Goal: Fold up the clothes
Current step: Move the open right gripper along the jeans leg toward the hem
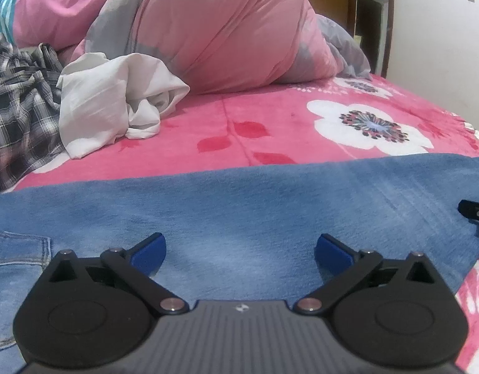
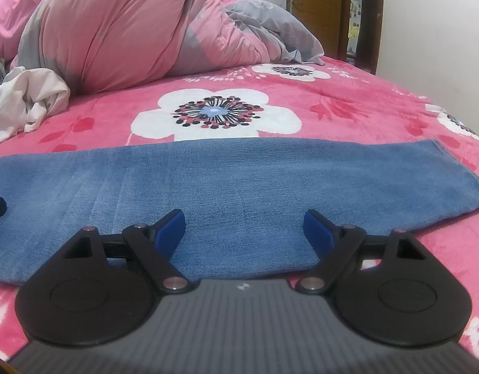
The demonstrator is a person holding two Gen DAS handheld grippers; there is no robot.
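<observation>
A pair of blue jeans (image 1: 239, 205) lies flat across the pink flowered bedspread (image 1: 270, 124), with a back pocket at the lower left of the left wrist view. My left gripper (image 1: 240, 249) hovers over the denim, open, its blue pads apart with nothing between them. In the right wrist view the jeans' leg (image 2: 239, 180) stretches to its hem at the right. My right gripper (image 2: 244, 227) is open above that leg, holding nothing. The tip of the right gripper shows at the left view's right edge.
A crumpled white garment (image 1: 114, 106) and a black-and-white plaid shirt (image 1: 18, 99) lie at the back left. A bunched pink and grey duvet (image 1: 214, 28) fills the back of the bed. A wooden door (image 2: 314, 9) and white wall (image 2: 435, 31) stand beyond.
</observation>
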